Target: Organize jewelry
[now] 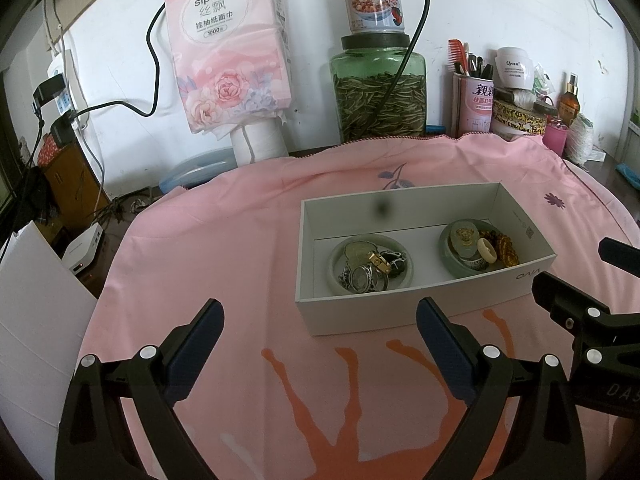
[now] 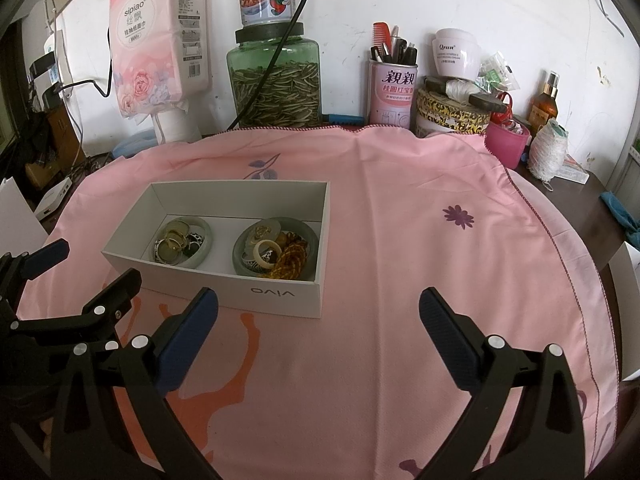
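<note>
Both hand-held grippers, left (image 1: pixel 320 340) and right (image 2: pixel 319 322), hover spread wide and empty just short of the white box (image 2: pixel 280 300) on the pink cloth (image 2: pixel 420 240). Jewelry (image 2: pixel 276 254) sits sorted inside it in two green dishes (image 2: pixel 182 246), seemingly finished. Its long axis runs roughly left-right, open side up.

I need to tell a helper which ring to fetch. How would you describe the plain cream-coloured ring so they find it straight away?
Look at the white box on the pink cloth; it holds two green dishes. In the dish nearer the box's printed end, the cream ring lies on top, beside the amber beads. It is the only smooth, pale, unpatterned band there.
</note>
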